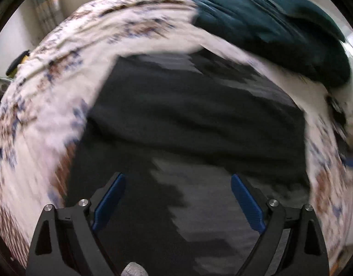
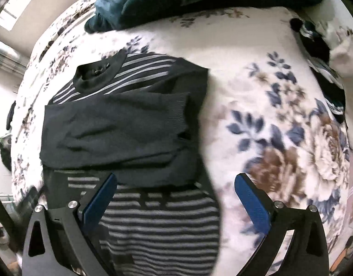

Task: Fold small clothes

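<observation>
A small dark sweater with grey stripes (image 2: 121,124) lies flat on a floral bedspread (image 2: 256,119), collar at the far end, both black sleeves folded across the chest. Its striped hem lies near my right gripper (image 2: 176,179), which is open and empty above the sweater's lower right edge. In the blurred left wrist view the same dark sweater (image 1: 187,119) fills the middle. My left gripper (image 1: 177,178) is open and empty just above its lower part.
A teal garment pile (image 1: 268,23) lies at the far edge of the bed; it also shows in the right wrist view (image 2: 153,0). More dark and white clothes (image 2: 323,69) lie at the right. The bed edge curves away on the left.
</observation>
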